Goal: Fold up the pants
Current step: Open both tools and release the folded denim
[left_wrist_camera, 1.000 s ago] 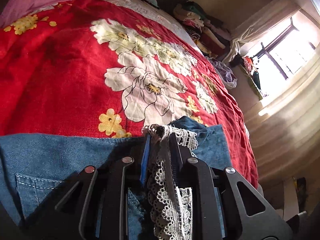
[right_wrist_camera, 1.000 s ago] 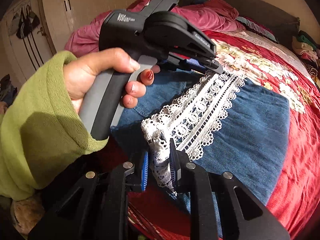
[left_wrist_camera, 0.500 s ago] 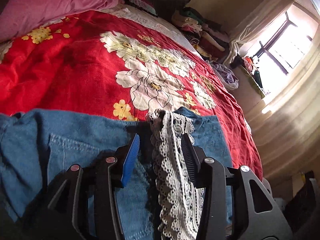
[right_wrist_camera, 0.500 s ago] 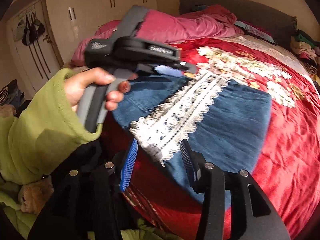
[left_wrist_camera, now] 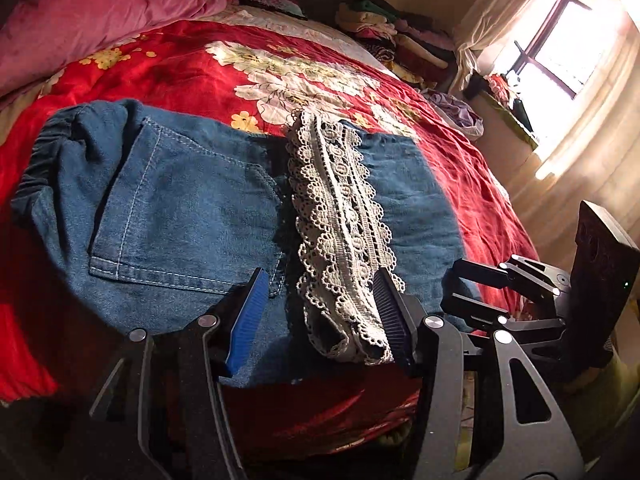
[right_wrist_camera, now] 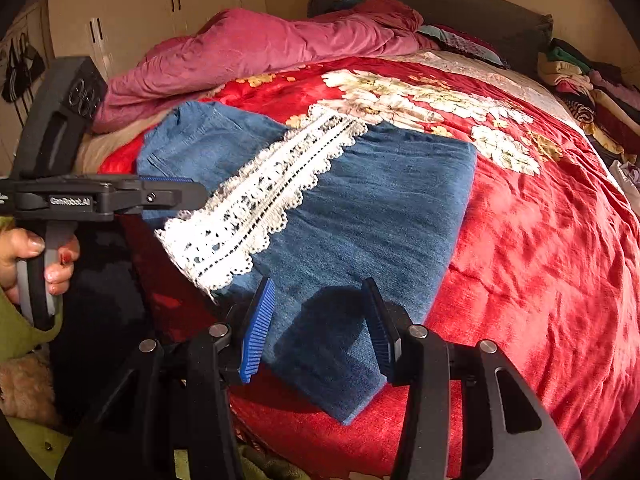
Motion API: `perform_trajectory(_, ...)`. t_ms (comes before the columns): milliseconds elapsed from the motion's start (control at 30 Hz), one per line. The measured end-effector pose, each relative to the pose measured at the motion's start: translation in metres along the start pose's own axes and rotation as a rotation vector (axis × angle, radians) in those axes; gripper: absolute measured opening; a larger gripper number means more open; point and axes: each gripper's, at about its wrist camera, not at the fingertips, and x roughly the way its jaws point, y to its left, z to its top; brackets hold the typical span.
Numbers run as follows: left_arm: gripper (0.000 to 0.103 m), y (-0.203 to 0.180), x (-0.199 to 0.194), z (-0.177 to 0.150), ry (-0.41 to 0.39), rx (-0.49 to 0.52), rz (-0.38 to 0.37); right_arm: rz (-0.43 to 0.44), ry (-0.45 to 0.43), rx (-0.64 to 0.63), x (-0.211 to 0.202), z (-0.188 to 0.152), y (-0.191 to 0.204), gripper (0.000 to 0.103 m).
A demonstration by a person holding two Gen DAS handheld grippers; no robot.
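Left claw (left_wrist_camera: 320,316) opening, lace hem (left_wrist_camera: 340,216) loose between jaws; right claw (right_wrist_camera: 320,328) open, empty. Pants (right_wrist_camera: 360,208) folded on bed (right_wrist_camera: 540,260). Release step; next: another fold or smoothing.

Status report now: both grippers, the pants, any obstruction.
Left gripper opening, lace hem loose between jaws. Right gripper open, empty. Pants folded on bedspread. Nothing blocking.

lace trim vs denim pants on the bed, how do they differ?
The lace trim is white and openwork; the denim pants are solid blue. The trim is a narrow strip, the pants a broad folded panel. The trim lies on top of the pants, which rest on the red bedspread. Both lie flat, ungripped.
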Motion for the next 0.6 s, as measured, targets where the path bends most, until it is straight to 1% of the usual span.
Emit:
perform_trajectory(67,0.046,-0.003,0.012,-0.005,0.059,0.023,0.065,-0.058,0.054,-0.029,0.009,-0.009,-0.003,0.044)
perform_trajectory(100,0.046,-0.003,0.016,-0.009,0.078,0.03,0.081,-0.058,0.062,-0.024,0.012,-0.015,-0.008,0.044)
perform_trajectory(167,0.046,-0.002,0.017,-0.012,0.083,0.031,0.087,-0.049,0.053,0.004,0.009,-0.025,-0.016,0.042)
perform_trajectory(233,0.048,0.0,0.016,-0.013,0.082,0.025,0.081,-0.059,0.042,0.008,0.008,-0.033,-0.019,0.042)
perform_trajectory(300,0.048,0.003,0.017,-0.013,0.083,0.014,0.071,-0.043,0.033,0.037,0.008,-0.035,-0.022,0.043)
perform_trajectory(400,0.047,0.004,0.007,-0.011,0.05,-0.002,0.044,0.003,0.035,0.061,0.001,-0.026,-0.028,0.044)
perform_trajectory(467,0.047,0.002,-0.006,-0.006,0.007,-0.007,0.038,0.036,-0.031,0.091,-0.016,-0.015,-0.037,0.044)
perform_trajectory(500,0.047,0.001,-0.011,-0.002,-0.006,-0.005,0.034,0.033,-0.059,0.1,-0.023,-0.01,-0.042,0.044)
perform_trajectory(600,0.047,-0.006,-0.012,0.018,-0.032,0.015,0.045,-0.027,-0.108,0.122,-0.031,0.012,-0.063,0.044)
